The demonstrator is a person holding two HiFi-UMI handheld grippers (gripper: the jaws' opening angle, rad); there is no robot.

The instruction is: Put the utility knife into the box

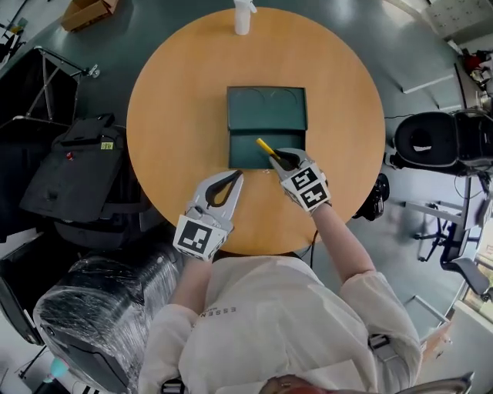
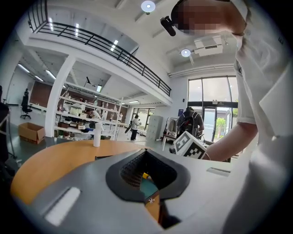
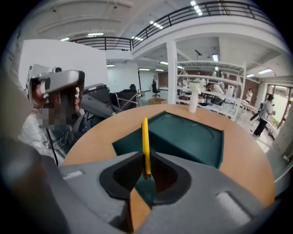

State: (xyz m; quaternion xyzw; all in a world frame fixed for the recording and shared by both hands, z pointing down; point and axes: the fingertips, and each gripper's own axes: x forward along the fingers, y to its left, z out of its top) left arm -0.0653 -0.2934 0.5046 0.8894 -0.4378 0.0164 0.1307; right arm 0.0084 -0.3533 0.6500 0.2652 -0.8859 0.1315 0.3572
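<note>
The right gripper (image 1: pixel 279 158) (image 3: pixel 146 159) is pinching the yellow utility knife (image 1: pixel 266 146) (image 3: pixel 145 137). Its two jaws press on the back end of the knife. The rest of the knife sticks straight out past the jaw tips.

The dark green box (image 1: pixel 266 108) (image 3: pixel 192 135) lies right in front of this gripper on the round wooden table (image 1: pixel 177 115). The knife's front end is over the near, lower part of the box. The taller part of the box is farther out, past the knife's tip. I cannot tell if the knife touches the box.

The left gripper (image 1: pixel 235 175) (image 2: pixel 147 153) is just beside the right one, on its left. Its jaws are pressed together with nothing between them. Its tips are near the box's close left corner. In the left gripper view, a bit of the yellow knife and the green box shows through the hole between its jaws.

A white bottle (image 1: pixel 243 17) (image 3: pixel 193 97) (image 2: pixel 96 135) stands far ahead of both grippers, beyond the box, at the far edge of the table.
</note>
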